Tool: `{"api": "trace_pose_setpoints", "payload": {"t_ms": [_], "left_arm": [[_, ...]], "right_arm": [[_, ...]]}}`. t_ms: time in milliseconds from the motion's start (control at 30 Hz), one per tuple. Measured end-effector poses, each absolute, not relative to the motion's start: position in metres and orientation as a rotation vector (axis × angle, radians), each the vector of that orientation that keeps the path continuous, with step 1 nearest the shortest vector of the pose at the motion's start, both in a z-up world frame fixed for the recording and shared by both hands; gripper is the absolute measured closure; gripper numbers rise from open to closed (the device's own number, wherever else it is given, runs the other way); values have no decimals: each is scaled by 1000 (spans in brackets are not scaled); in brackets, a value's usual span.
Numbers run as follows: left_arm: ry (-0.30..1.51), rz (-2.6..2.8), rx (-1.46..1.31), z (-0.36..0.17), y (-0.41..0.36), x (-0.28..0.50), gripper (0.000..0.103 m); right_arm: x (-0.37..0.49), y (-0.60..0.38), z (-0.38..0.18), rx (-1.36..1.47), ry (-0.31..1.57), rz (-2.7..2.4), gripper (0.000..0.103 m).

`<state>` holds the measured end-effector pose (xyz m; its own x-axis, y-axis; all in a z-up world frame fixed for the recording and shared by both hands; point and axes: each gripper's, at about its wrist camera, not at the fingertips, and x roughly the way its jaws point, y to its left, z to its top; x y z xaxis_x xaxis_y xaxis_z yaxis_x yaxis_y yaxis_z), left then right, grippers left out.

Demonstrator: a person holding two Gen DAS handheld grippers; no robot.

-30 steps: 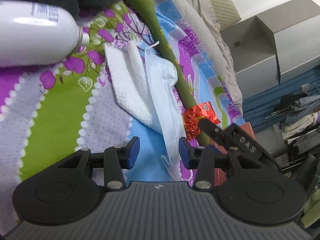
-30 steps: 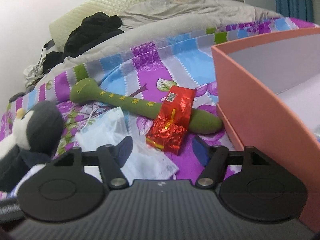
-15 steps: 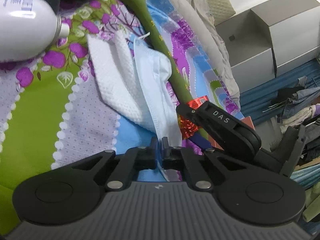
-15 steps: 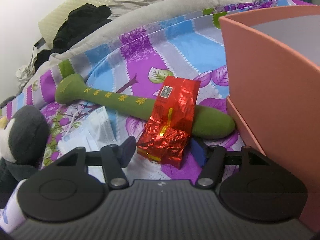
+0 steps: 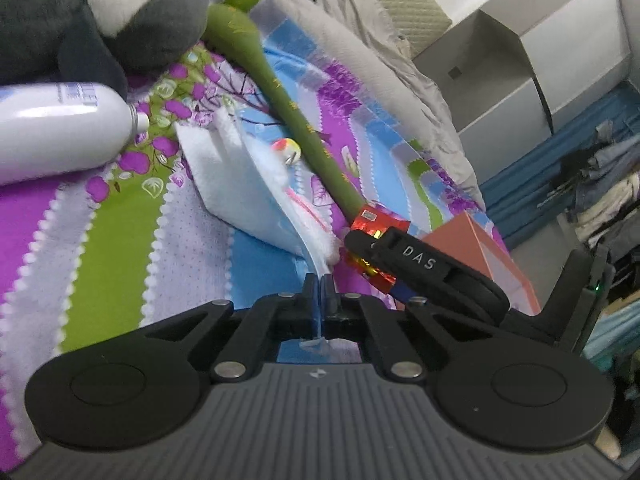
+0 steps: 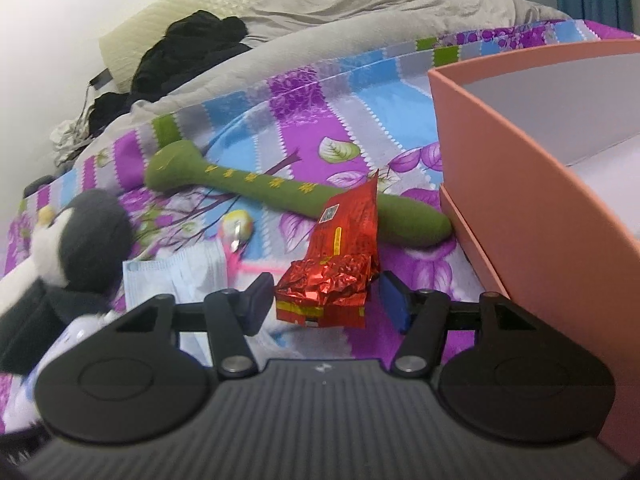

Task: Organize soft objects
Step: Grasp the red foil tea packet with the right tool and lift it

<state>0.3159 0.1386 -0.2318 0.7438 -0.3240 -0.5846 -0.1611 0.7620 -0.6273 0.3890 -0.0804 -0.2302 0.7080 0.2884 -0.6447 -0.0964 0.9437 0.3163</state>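
Left gripper (image 5: 319, 280): my jaws, spread a second ago, now pinch the face mask (image 5: 256, 184), lifted. Right gripper (image 6: 324, 300): spread, closing, now straddling red foil packet (image 6: 332, 276).

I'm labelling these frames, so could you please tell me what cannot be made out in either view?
- Salmon-pink cardboard box: its floor, right wrist view, hidden by its own wall and cut by the edge.
- White spray can: label print, left wrist view, too small and cut off.
- Grey-and-white plush penguin: motion-blurred, right wrist view.
- Right claw on the red foil packet: pad contact unclear.
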Motion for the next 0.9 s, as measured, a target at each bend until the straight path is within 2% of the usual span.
{"api": "trace_pose_setpoints", "payload": {"t_ms": [533, 900], "left_arm": [[799, -95, -613, -176, 124, 198, 102], [854, -1, -614, -180, 155, 119, 102]], "right_arm": [[282, -100, -182, 179, 797, 287, 42], [212, -108, -181, 137, 855, 390, 42]]}}
